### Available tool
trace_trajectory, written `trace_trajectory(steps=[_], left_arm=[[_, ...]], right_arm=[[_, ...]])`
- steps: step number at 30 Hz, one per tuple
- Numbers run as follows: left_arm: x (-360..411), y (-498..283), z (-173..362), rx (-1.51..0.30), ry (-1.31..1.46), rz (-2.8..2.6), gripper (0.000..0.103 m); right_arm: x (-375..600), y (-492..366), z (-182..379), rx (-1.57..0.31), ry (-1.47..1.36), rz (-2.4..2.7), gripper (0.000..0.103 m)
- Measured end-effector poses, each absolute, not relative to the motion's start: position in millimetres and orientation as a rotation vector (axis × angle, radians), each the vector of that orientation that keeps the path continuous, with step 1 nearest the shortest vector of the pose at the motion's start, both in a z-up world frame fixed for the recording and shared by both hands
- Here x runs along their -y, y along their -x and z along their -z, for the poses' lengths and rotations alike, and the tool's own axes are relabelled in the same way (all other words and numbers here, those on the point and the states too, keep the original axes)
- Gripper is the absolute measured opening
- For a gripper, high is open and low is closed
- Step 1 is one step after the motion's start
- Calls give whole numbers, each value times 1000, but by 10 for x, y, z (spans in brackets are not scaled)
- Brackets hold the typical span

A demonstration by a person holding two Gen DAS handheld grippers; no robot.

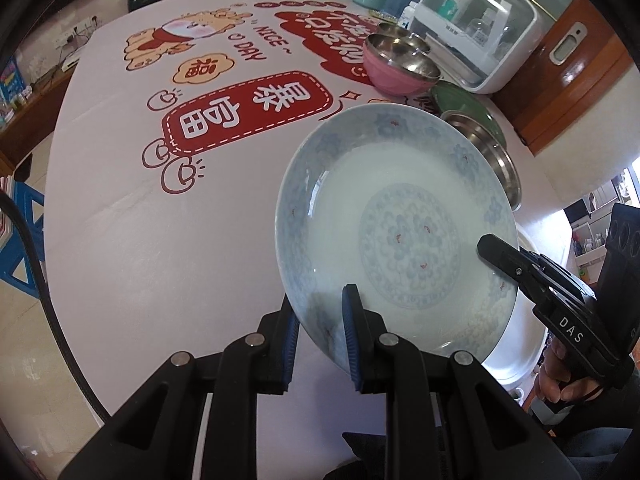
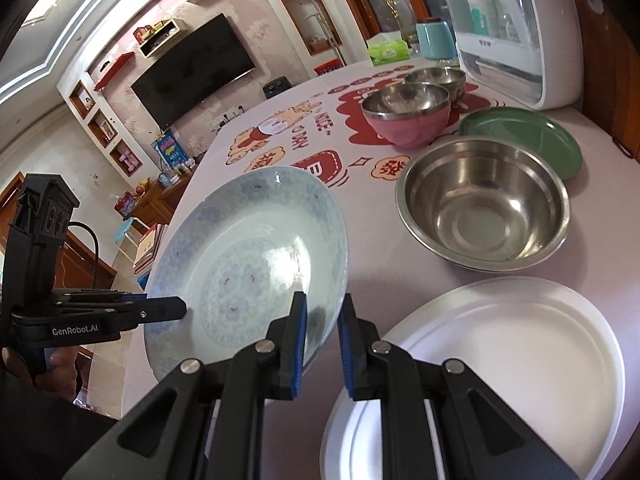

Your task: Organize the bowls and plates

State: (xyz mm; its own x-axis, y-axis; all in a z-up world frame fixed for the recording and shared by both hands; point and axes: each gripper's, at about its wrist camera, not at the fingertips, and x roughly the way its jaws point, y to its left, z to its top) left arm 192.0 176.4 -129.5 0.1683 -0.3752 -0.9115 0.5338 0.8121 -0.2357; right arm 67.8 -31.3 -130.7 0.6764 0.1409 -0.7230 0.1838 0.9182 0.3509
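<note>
The blue-patterned plate (image 1: 396, 232) hangs in the air above the table (image 1: 160, 240), tilted, gripped at its rim from two sides. The left gripper (image 1: 320, 320) is clenched on the near edge of the plate: one blue pad lies on the upper face and the other is under the rim. In the left wrist view the right gripper (image 1: 486, 246) reaches in from the right, its black finger lying on the plate's inner face near the rim. From the right wrist view, the right gripper (image 2: 322, 322) is likewise clamped on the plate's (image 2: 248, 264) edge, rim pinched between its blue pads, while the left gripper (image 2: 180, 308) comes in from the left with its finger tip on the plate's face. Part of a hand (image 2: 60, 368) shows on the left gripper's handle.

Just below and to the right of the lifted plate a white plate (image 2: 500, 360) lies flat on the table. Beyond it stands a large steel bowl (image 2: 484, 208), and behind that a green plate (image 2: 524, 140), partly hidden by the bowl. Farther back sits a pink bowl (image 2: 404, 120) with a steel inside, and a smaller steel bowl (image 2: 436, 78) just behind it. A white cabinet with a clear door (image 2: 516, 32) stands at the table's far right edge, near a teal canister (image 2: 436, 40) and a green tissue pack (image 2: 388, 52).
</note>
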Motion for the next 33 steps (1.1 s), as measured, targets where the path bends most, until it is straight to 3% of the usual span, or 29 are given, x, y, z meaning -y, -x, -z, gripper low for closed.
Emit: trace_trajectory(steps=[19, 33], left_arm=[[-1671, -1326, 1092, -1180, -139, 706, 18], [-1411, -1011, 1150, -1218, -97, 720, 18]], right_arm=[[384, -42, 1077, -777, -419, 69, 15], [645, 315, 1050, -843, -404, 80, 16]])
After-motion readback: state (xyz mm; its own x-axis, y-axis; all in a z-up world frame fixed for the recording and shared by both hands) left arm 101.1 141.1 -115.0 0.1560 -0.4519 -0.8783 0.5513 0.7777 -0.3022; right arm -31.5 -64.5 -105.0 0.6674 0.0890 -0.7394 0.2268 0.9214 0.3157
